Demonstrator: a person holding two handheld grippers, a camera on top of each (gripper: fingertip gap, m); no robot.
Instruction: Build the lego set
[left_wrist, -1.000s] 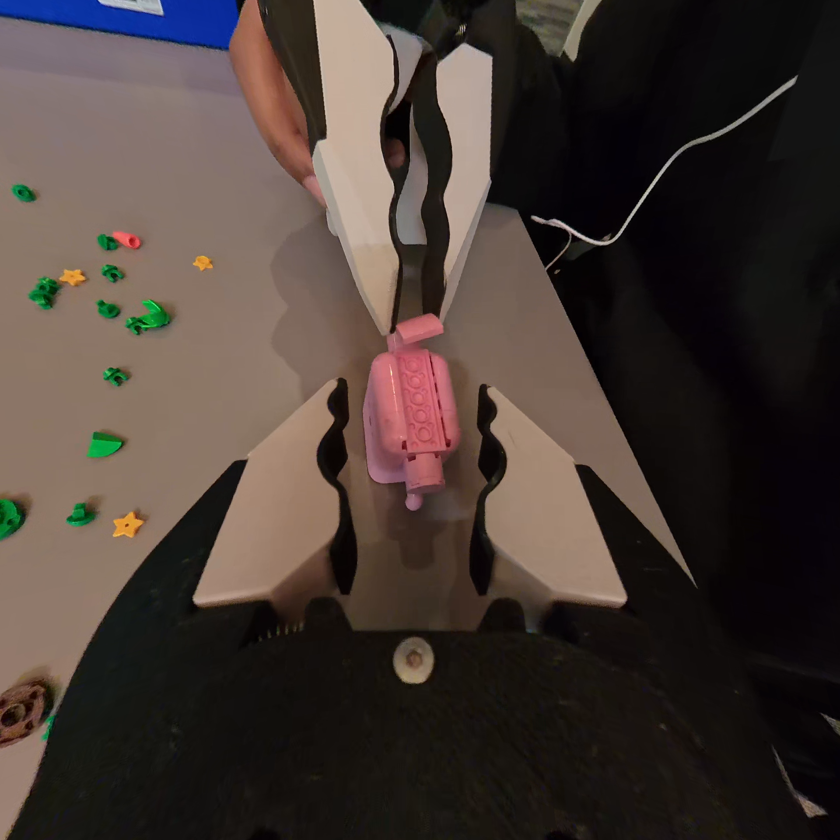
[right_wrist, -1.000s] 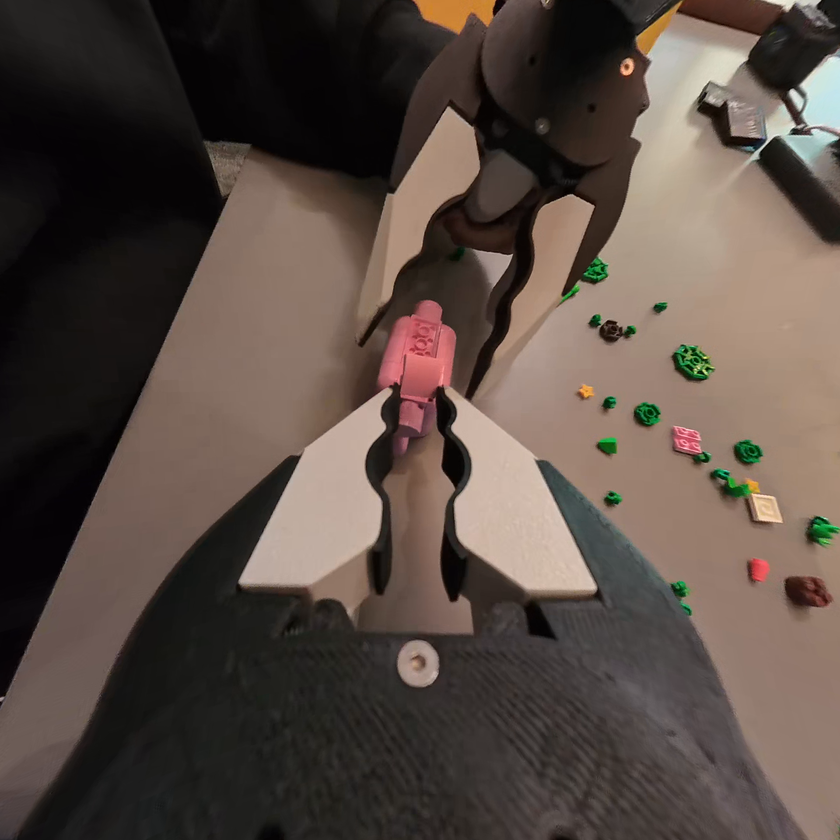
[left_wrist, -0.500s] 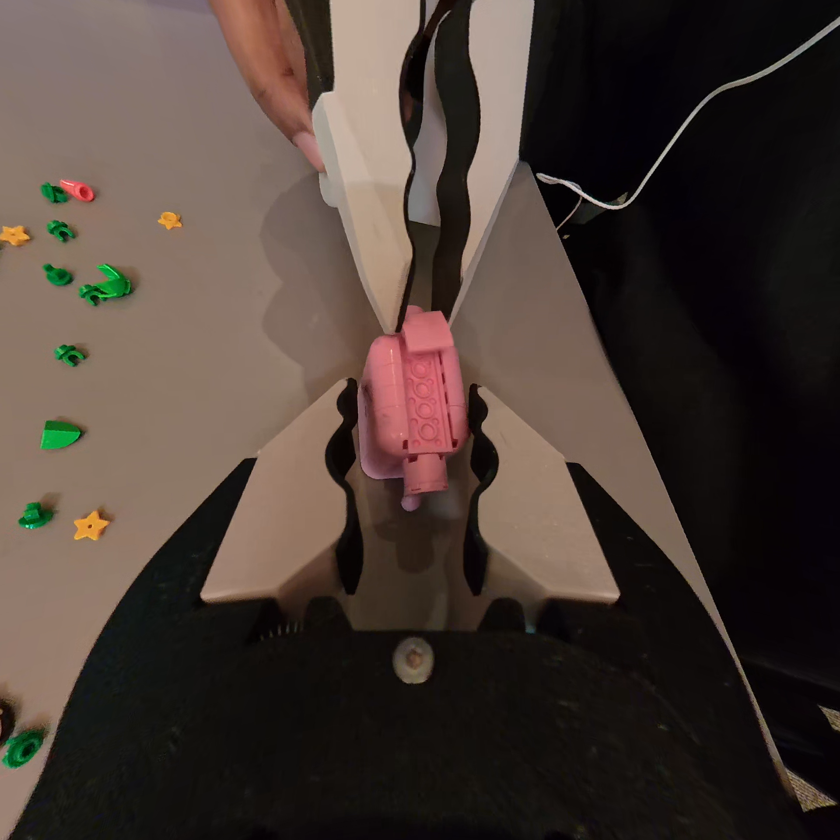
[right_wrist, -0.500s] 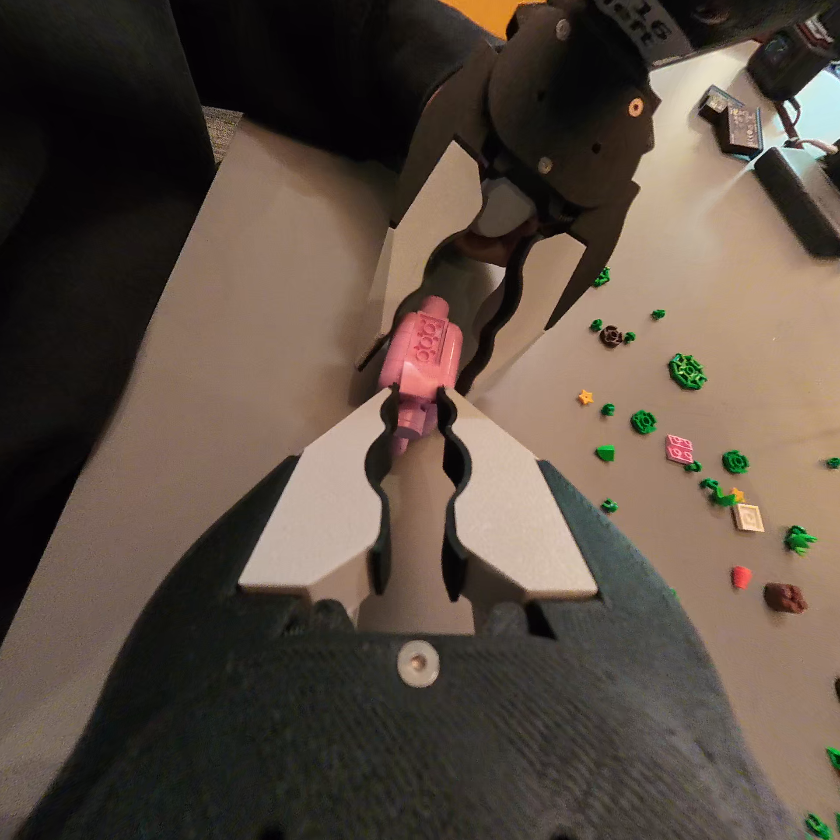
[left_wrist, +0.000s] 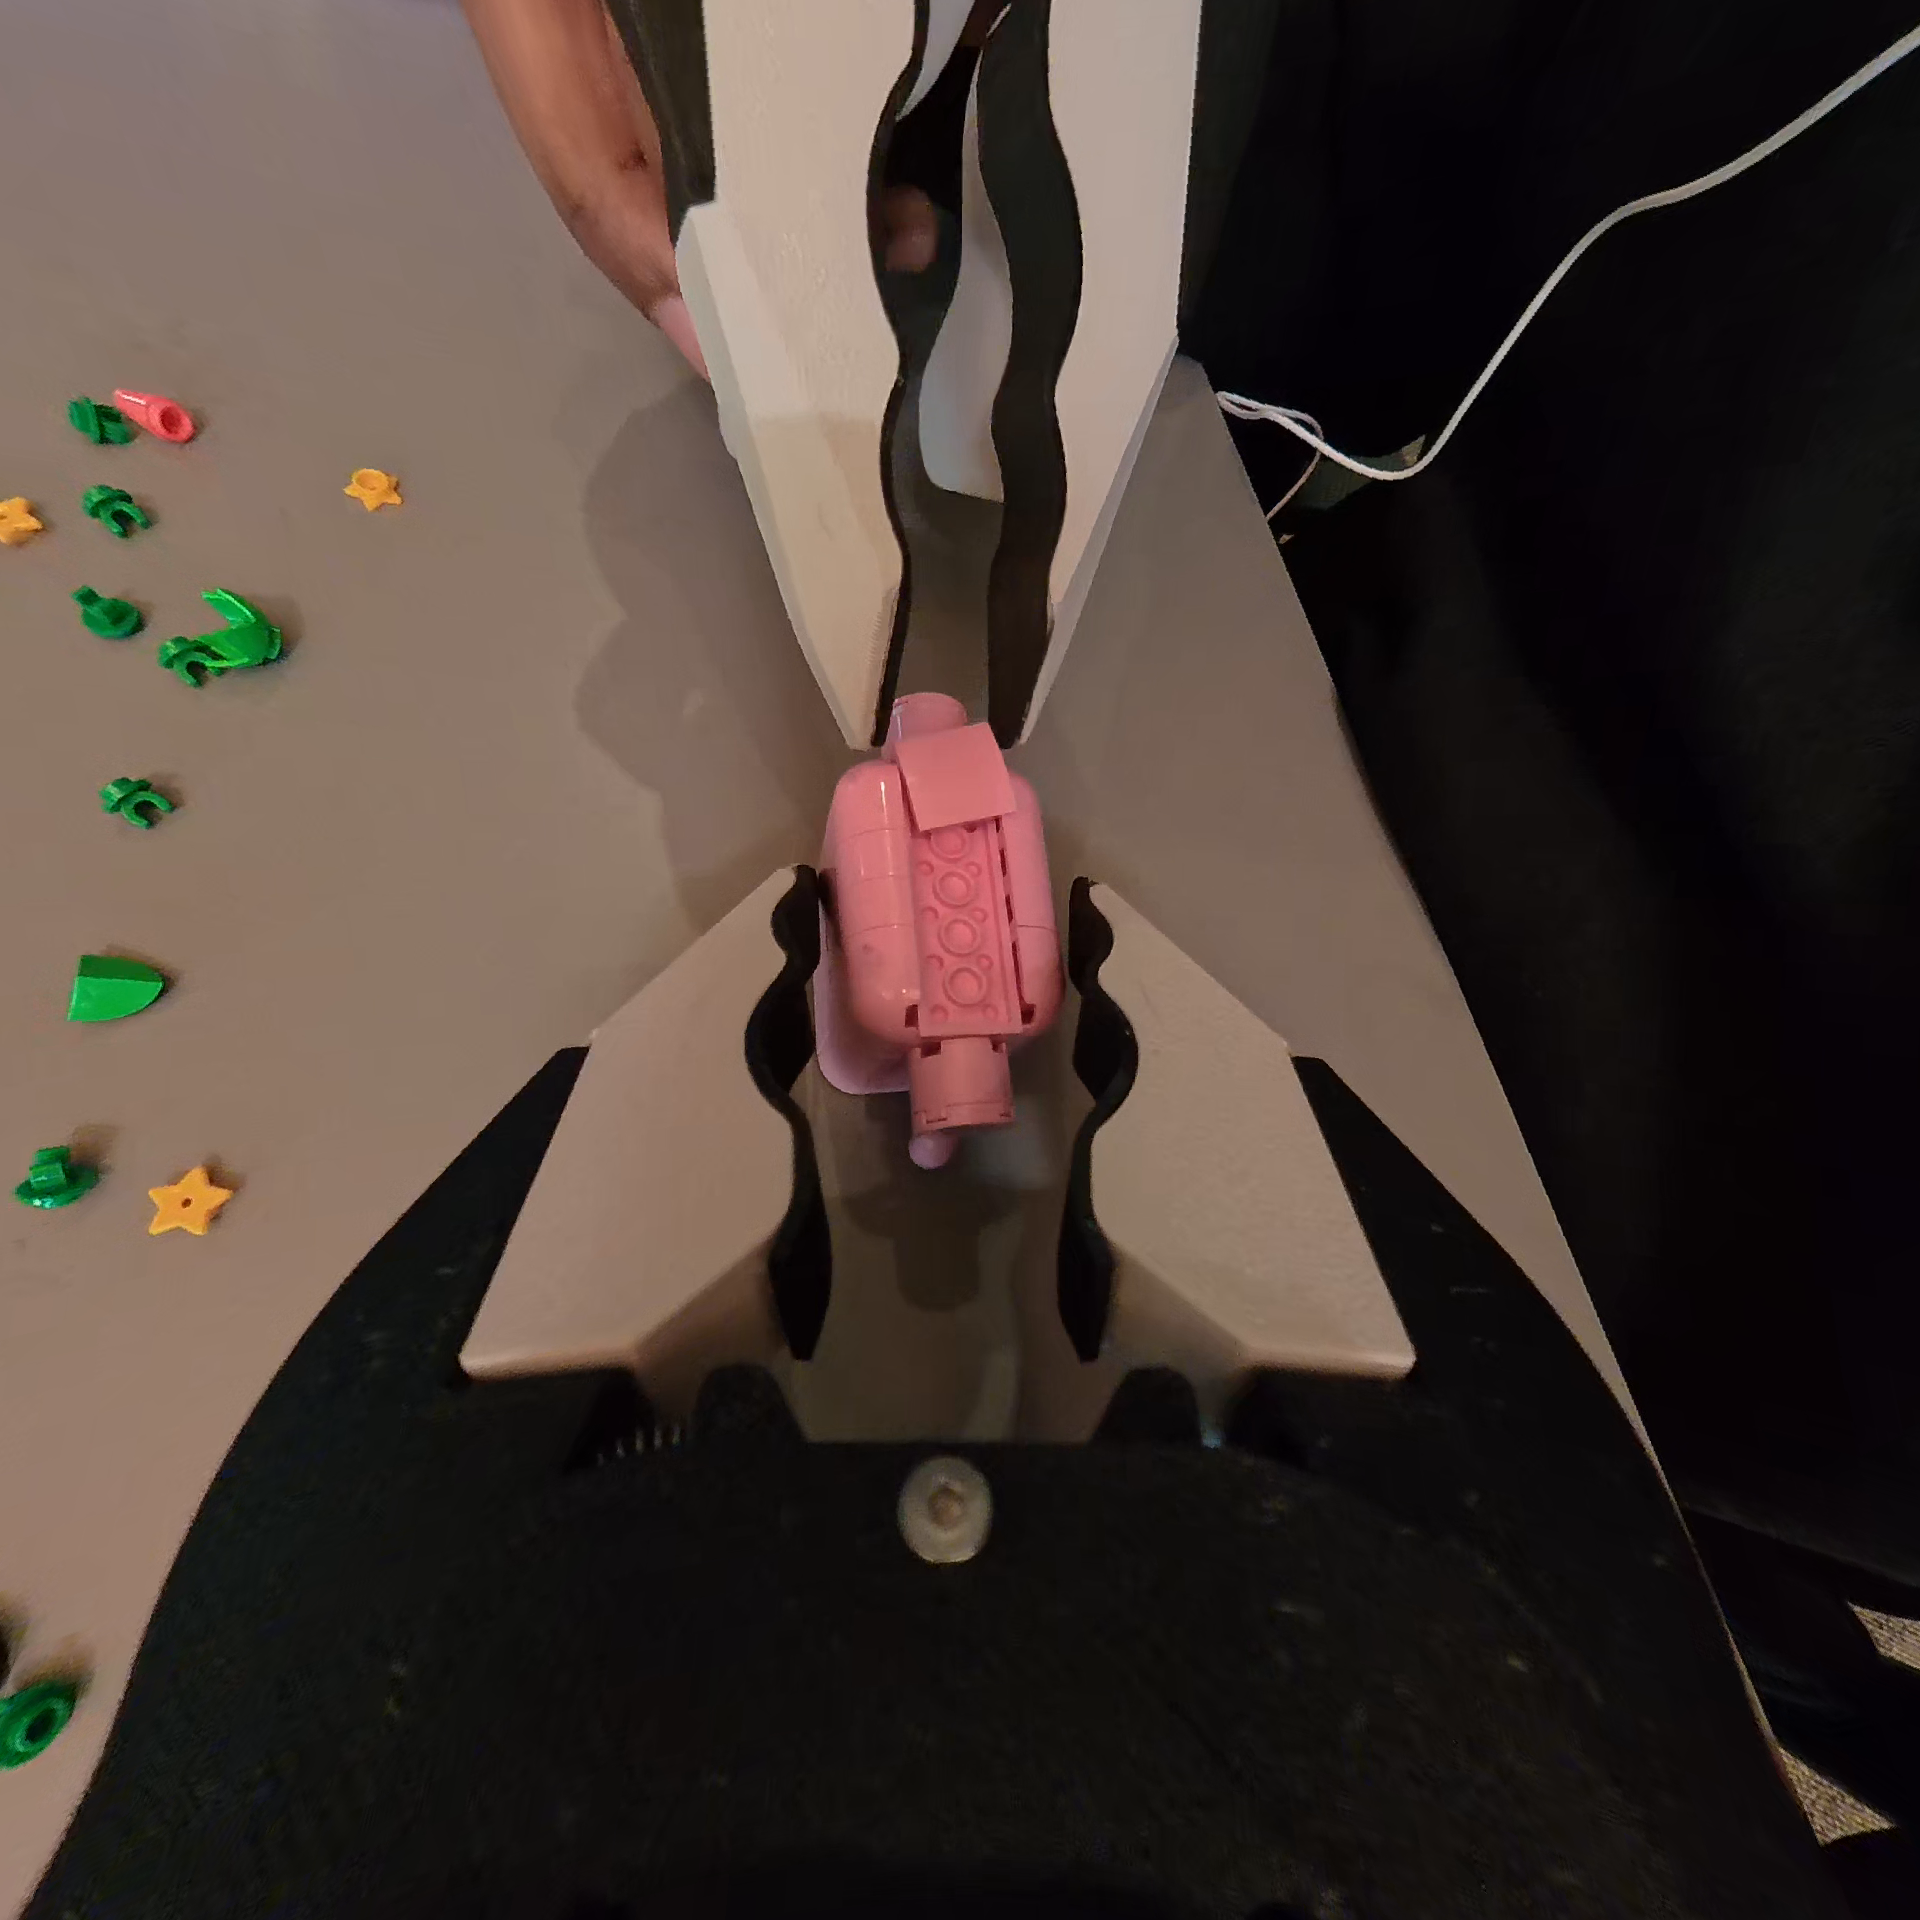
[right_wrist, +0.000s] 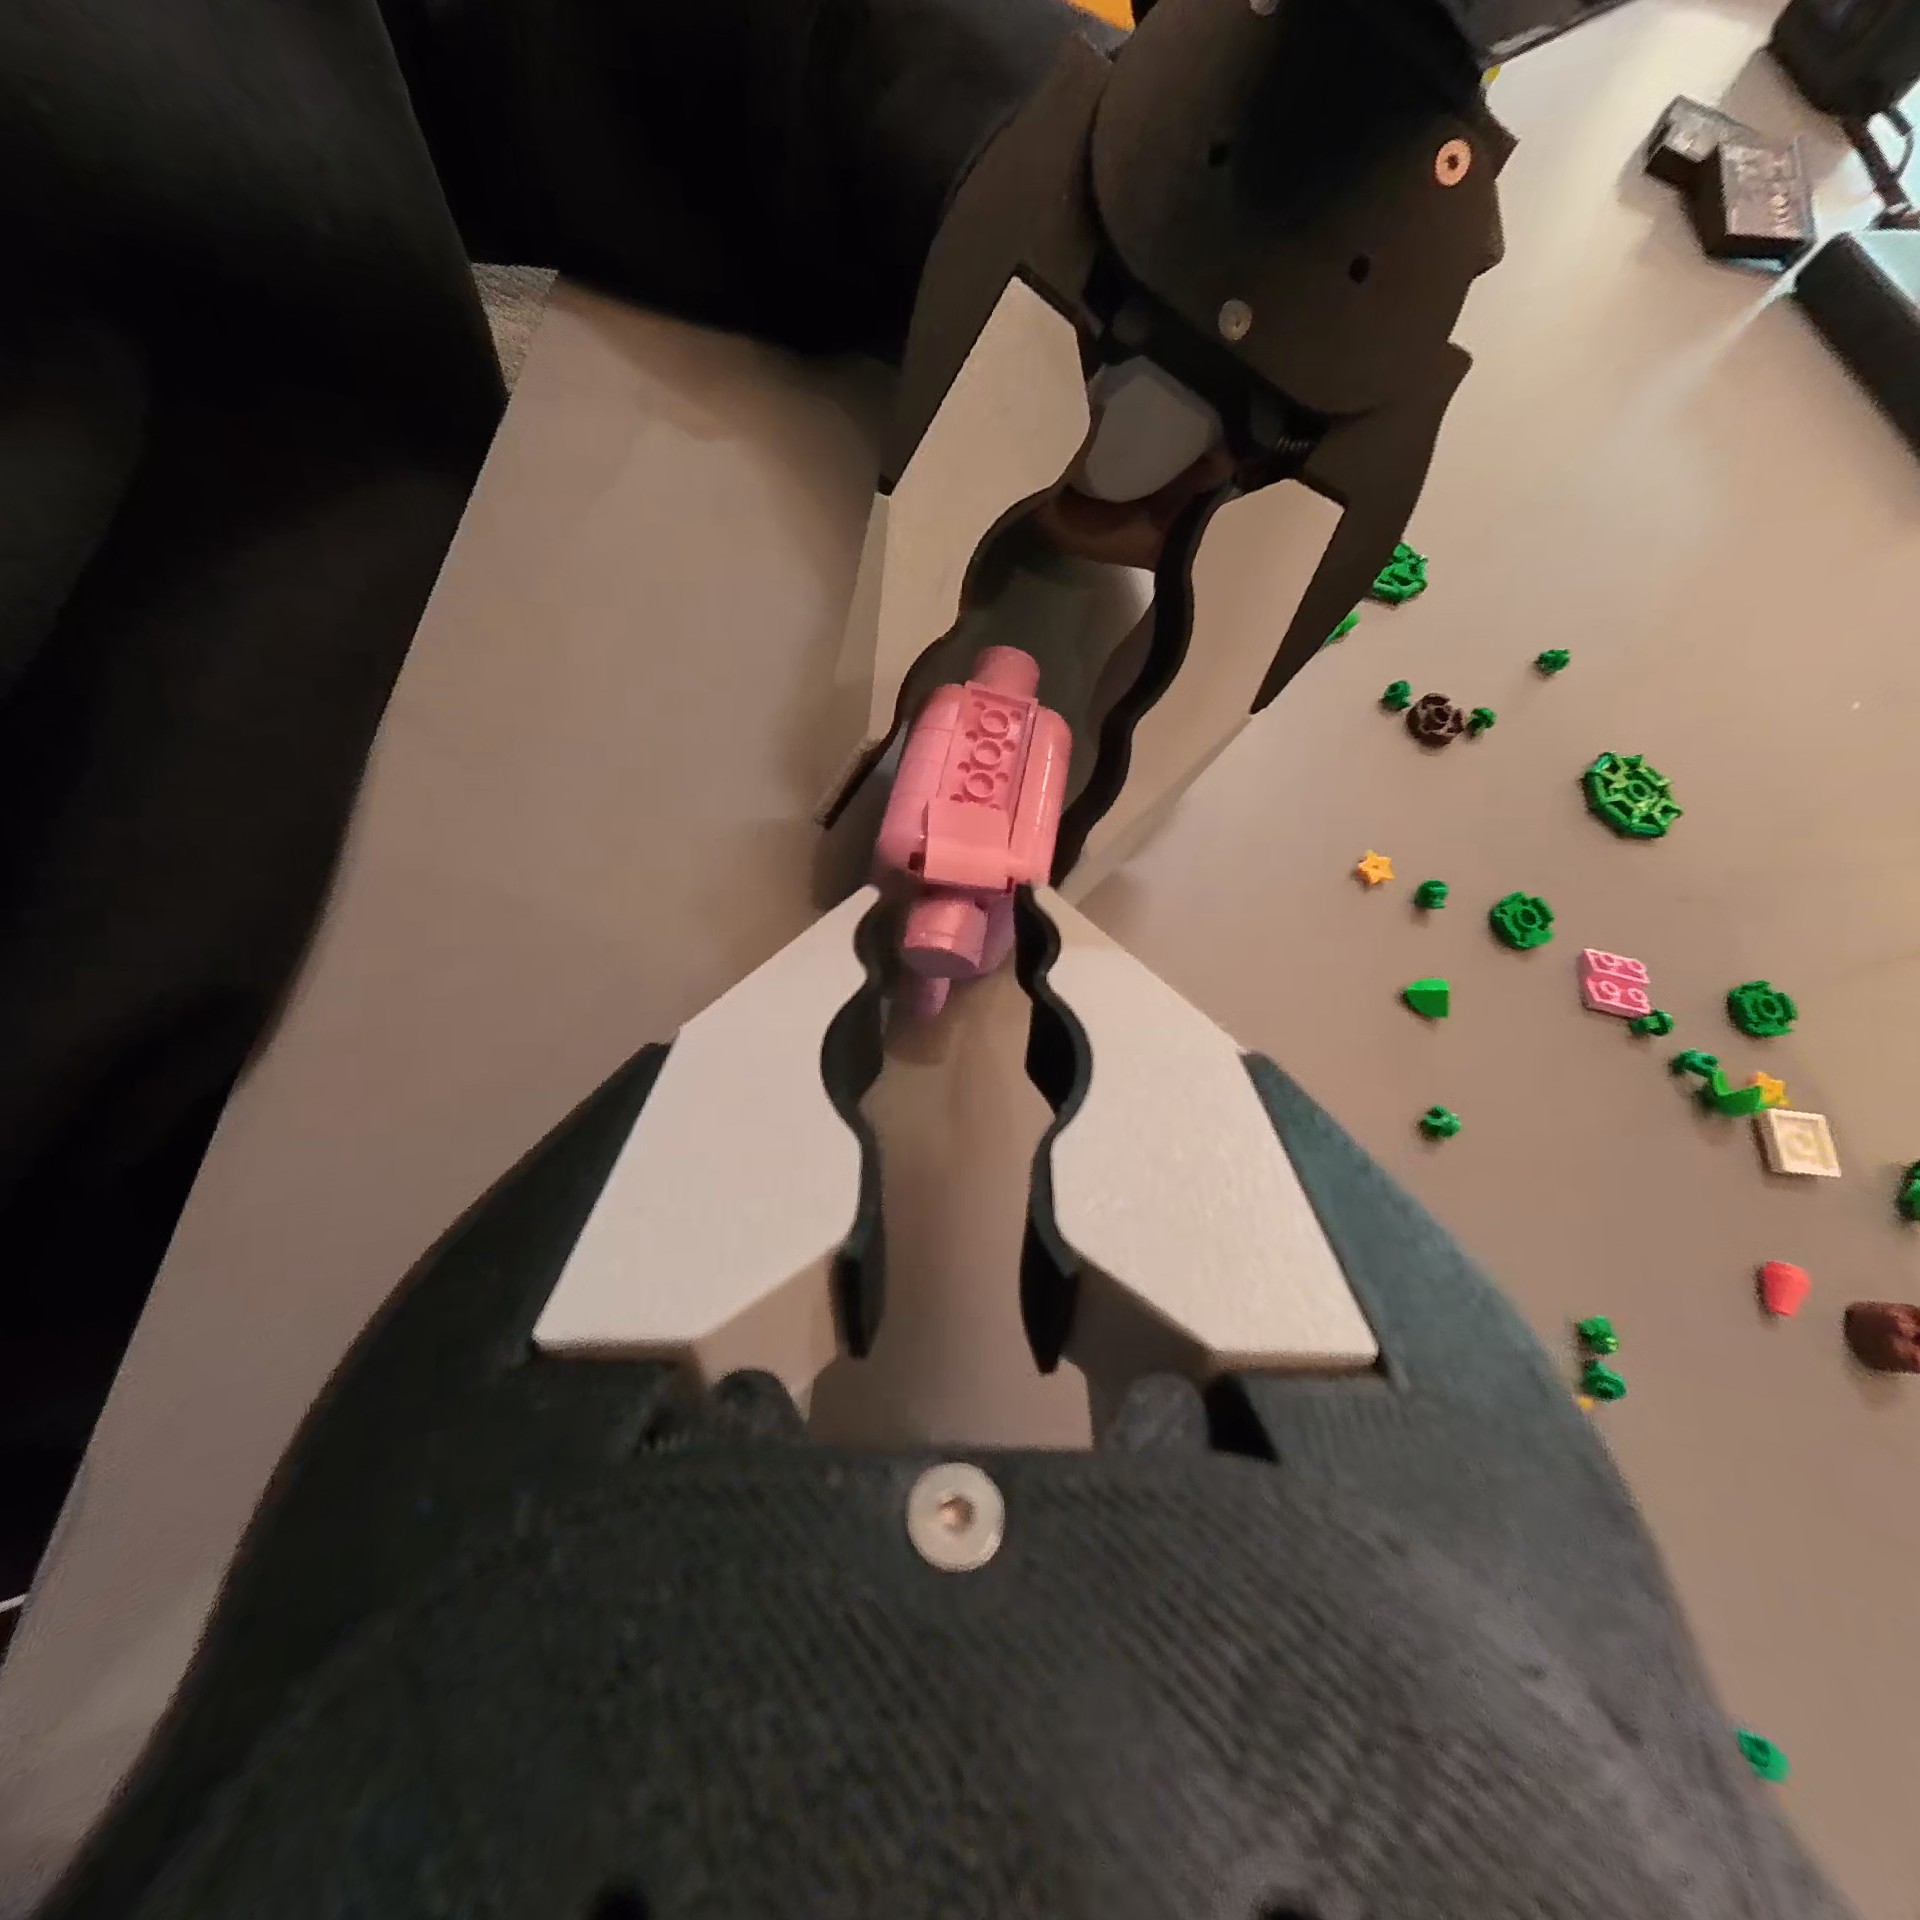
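Pink bricks form a small model (left_wrist: 940, 925) lying on the table between the left gripper's (left_wrist: 940, 904) spread fingers, its left side touching or nearly touching one pad. The right gripper (right_wrist: 951, 909) pinches the model's small end. A hard squeeze or uneven pull could probably pop pieces loose. Left of the left gripper, green bits (left_wrist: 218, 644) and yellow stars (left_wrist: 187, 1200) dot the smooth grey table (left_wrist: 416, 831); dark clothing lies beyond its edge.

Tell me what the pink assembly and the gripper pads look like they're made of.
pink assembly: hard moulded plastic, smooth with a slight sheen, studs and seams visible. Left gripper pads: black and matte with wavy edges, probably rubber or a printed flexible part; the look alone can't settle it.
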